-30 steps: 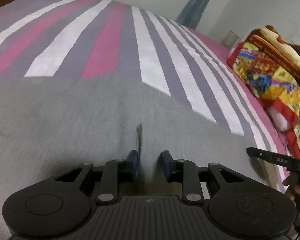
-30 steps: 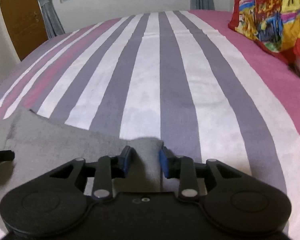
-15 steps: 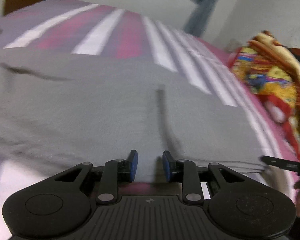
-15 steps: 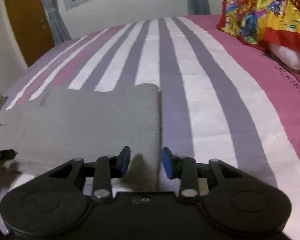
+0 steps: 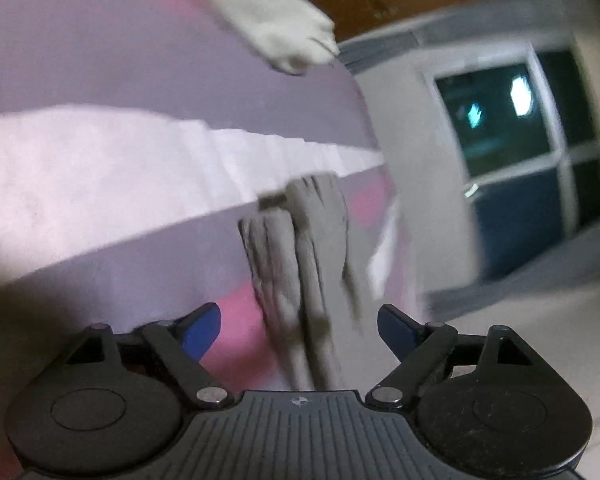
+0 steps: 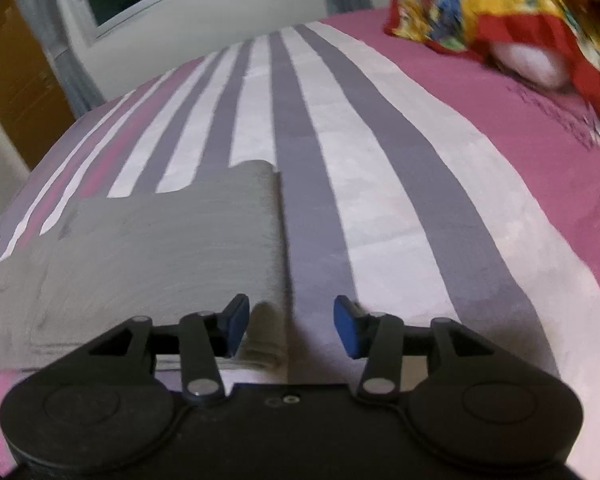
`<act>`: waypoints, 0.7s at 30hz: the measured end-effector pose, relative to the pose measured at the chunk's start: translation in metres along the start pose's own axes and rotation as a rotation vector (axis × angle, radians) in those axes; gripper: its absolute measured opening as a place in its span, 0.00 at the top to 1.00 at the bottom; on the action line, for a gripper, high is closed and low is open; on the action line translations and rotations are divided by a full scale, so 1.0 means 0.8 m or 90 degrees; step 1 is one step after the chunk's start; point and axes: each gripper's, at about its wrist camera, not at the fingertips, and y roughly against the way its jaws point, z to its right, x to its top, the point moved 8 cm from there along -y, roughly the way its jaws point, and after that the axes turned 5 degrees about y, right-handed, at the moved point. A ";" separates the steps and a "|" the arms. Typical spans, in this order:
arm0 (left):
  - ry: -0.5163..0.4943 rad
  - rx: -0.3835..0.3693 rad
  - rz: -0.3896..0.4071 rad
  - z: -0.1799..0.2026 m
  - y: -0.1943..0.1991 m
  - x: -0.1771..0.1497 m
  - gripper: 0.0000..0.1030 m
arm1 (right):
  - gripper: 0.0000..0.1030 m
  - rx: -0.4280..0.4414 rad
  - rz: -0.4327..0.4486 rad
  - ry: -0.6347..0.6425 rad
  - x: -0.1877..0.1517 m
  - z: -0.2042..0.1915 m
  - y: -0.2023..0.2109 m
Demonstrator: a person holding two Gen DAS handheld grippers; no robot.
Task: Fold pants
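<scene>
The grey pants (image 6: 168,248) lie folded flat on the striped bed cover (image 6: 380,208) in the right wrist view. My right gripper (image 6: 290,324) is open over their near right corner, the jaws apart and holding nothing. In the left wrist view the view is tilted and blurred. A bunched, gathered end of the grey pants (image 5: 308,264) runs between the jaws of my left gripper (image 5: 300,328), which is open wide with its pads clear of the cloth.
A colourful red and yellow blanket (image 6: 500,12) lies at the far right of the bed. A white cloth (image 5: 288,28) lies at the top of the left wrist view. A window (image 5: 512,120) and a wooden door (image 6: 16,92) stand beyond the bed.
Both grippers have opened and let go of the pants. The left gripper has swung round to the bunched end of the pants. The right has drawn back a little.
</scene>
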 end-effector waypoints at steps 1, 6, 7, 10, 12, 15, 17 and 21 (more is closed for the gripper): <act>0.021 -0.029 -0.013 -0.003 -0.009 0.006 0.17 | 0.55 -0.004 -0.001 -0.007 -0.002 0.001 -0.001; 0.047 -0.058 -0.086 0.006 -0.072 0.006 0.23 | 0.55 -0.038 0.001 -0.023 -0.005 0.011 -0.004; 0.047 -0.058 -0.087 0.008 -0.082 0.005 0.24 | 0.55 -0.044 0.001 -0.020 -0.006 0.011 -0.005; 0.090 -0.067 -0.084 0.001 -0.111 0.008 0.67 | 0.55 -0.061 0.000 -0.010 -0.007 0.010 -0.007; 0.164 -0.117 -0.068 -0.008 -0.112 0.010 0.72 | 0.54 -0.073 0.000 -0.002 -0.007 0.009 -0.009; 0.103 -0.237 -0.022 0.018 -0.075 0.006 0.72 | 0.54 -0.093 0.006 0.006 -0.005 0.010 -0.012; 0.126 -0.162 -0.013 -0.026 -0.082 0.002 0.73 | 0.54 -0.093 0.007 0.001 -0.006 0.012 -0.013; 0.082 -0.104 -0.029 -0.013 -0.098 0.001 0.69 | 0.54 -0.091 0.010 -0.001 -0.002 0.016 -0.015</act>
